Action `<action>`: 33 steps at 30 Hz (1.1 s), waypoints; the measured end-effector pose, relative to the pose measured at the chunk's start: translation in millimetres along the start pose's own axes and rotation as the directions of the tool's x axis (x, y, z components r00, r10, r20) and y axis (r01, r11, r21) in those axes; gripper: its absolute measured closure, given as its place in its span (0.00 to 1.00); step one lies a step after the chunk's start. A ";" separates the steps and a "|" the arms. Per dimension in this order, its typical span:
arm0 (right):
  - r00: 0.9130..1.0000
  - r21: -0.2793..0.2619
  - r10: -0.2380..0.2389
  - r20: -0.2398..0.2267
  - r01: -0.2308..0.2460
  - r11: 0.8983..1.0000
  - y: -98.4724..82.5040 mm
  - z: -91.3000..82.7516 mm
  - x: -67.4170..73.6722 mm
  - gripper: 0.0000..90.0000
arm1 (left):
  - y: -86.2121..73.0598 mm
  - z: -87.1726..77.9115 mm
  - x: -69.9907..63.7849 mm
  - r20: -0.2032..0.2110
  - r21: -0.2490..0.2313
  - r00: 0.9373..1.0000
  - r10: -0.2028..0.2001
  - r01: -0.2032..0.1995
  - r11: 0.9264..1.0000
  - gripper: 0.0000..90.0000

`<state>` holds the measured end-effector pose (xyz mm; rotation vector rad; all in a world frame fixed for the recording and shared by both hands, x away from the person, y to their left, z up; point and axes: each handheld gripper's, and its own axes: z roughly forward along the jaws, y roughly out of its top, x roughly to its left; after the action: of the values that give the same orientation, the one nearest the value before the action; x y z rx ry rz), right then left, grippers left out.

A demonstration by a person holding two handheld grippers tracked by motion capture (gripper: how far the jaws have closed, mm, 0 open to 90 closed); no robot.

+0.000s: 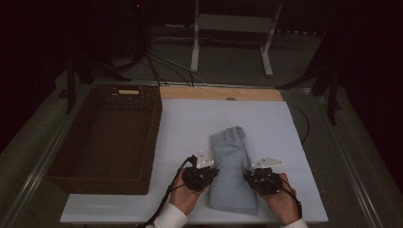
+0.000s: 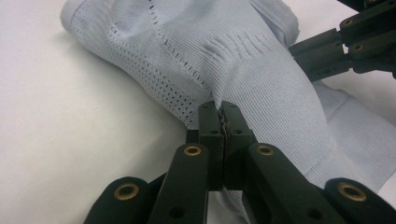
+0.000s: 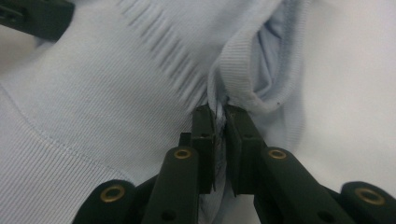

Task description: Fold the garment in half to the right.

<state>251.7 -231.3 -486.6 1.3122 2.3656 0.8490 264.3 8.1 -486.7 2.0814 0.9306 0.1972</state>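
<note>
High view, bottom centre: two hands come in from the lower edge, left gripper (image 1: 201,175) and right gripper (image 1: 261,178) flanking a pale blue knit garment (image 1: 231,166) folded lengthwise on the white board (image 1: 190,128). Each gripper pinches a side edge of the garment, jaws clamped tight on the fabric. Farther up, at left, a brown wicker basket (image 1: 71,142) sits beside the board; beyond it, a wooden strip (image 1: 218,93).

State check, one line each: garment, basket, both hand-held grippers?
Light blue garment: folded into a long strip, flat on the white board, pinched at both sides.
Wicker basket: empty, upright, left of the board.
Left hand-held gripper: shut on the fabric.
Right hand-held gripper: shut on the ribbed edge.
</note>
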 end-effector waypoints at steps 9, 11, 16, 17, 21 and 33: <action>0.999 0.001 -0.033 -0.028 0.033 0.999 10.5 10.6 19.1 0.93 | -10.4 -16.6 13.0 -0.024 -0.012 0.999 -0.027 0.027 1.000 1.00; 0.998 0.003 -0.042 -0.037 0.042 0.999 11.8 12.6 22.9 0.93 | -12.6 -20.8 15.2 -0.028 -0.013 0.999 -0.030 0.030 0.999 1.00; 0.996 0.002 -0.052 -0.070 0.052 0.999 15.1 15.9 33.0 0.93 | -19.6 -30.3 22.8 -0.043 -0.015 0.998 -0.043 0.043 0.999 1.00; 0.996 0.002 -0.058 -0.074 0.059 0.998 15.7 16.4 34.9 0.93 | -21.2 -31.6 23.5 -0.044 -0.016 0.998 -0.048 0.047 0.999 1.00; 0.995 0.002 -0.070 -0.077 0.070 0.998 17.1 17.8 39.4 0.93 | -24.1 -33.5 24.7 -0.029 -0.027 0.998 -0.049 0.049 0.998 0.98; 0.996 -0.013 -0.060 -0.073 0.059 0.998 15.8 8.4 32.3 0.94 | -6.3 -23.6 3.8 0.063 -0.083 0.998 0.010 -0.005 0.997 0.64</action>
<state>249.3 -194.7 -482.7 1.2196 2.4398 0.9050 253.3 27.8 -476.9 2.0031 0.8624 0.1698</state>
